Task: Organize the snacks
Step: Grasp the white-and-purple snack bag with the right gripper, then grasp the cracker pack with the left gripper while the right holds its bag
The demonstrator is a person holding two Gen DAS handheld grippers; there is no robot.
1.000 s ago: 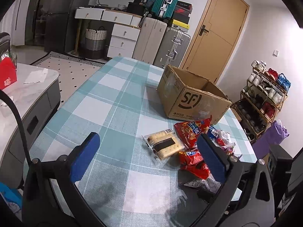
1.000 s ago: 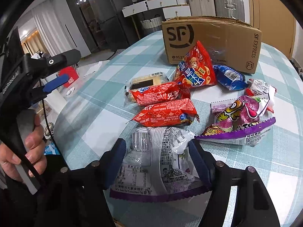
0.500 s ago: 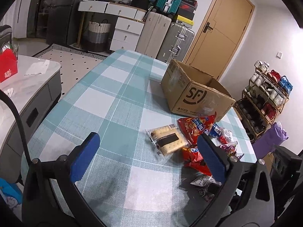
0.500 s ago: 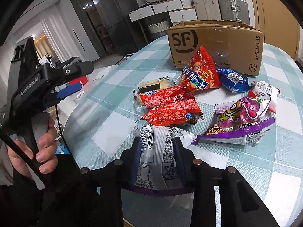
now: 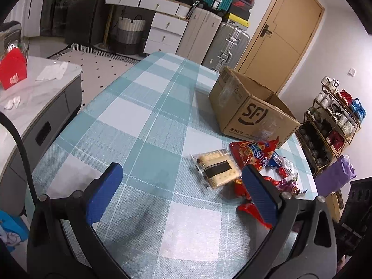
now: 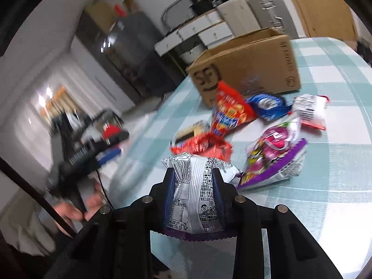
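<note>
My right gripper (image 6: 193, 176) is shut on a white and purple snack bag (image 6: 197, 193), which is lifted off the checked table (image 6: 337, 144). Beyond it lie red bags (image 6: 230, 111), a blue packet (image 6: 269, 104), a purple bag (image 6: 274, 153) and a white packet (image 6: 309, 111). The open SF cardboard box (image 6: 251, 62) stands behind them. In the left wrist view my left gripper (image 5: 181, 190) hangs open over bare tablecloth; a cracker pack (image 5: 216, 167), a red bag (image 5: 253, 151) and the box (image 5: 253, 111) lie to its right.
Suitcases (image 5: 216, 39) and white drawers (image 5: 162, 23) line the far wall beside a wooden door (image 5: 283, 32). A shoe rack (image 5: 332, 123) stands right of the table. A grey cabinet (image 5: 34, 107) with a red bag (image 5: 12, 67) sits to the left. A hand (image 6: 76, 209) holds the left gripper.
My right gripper closed on the white and purple bag, then lifted it and rolled, blurring the view. The left gripper stayed open and shifted only slightly.
</note>
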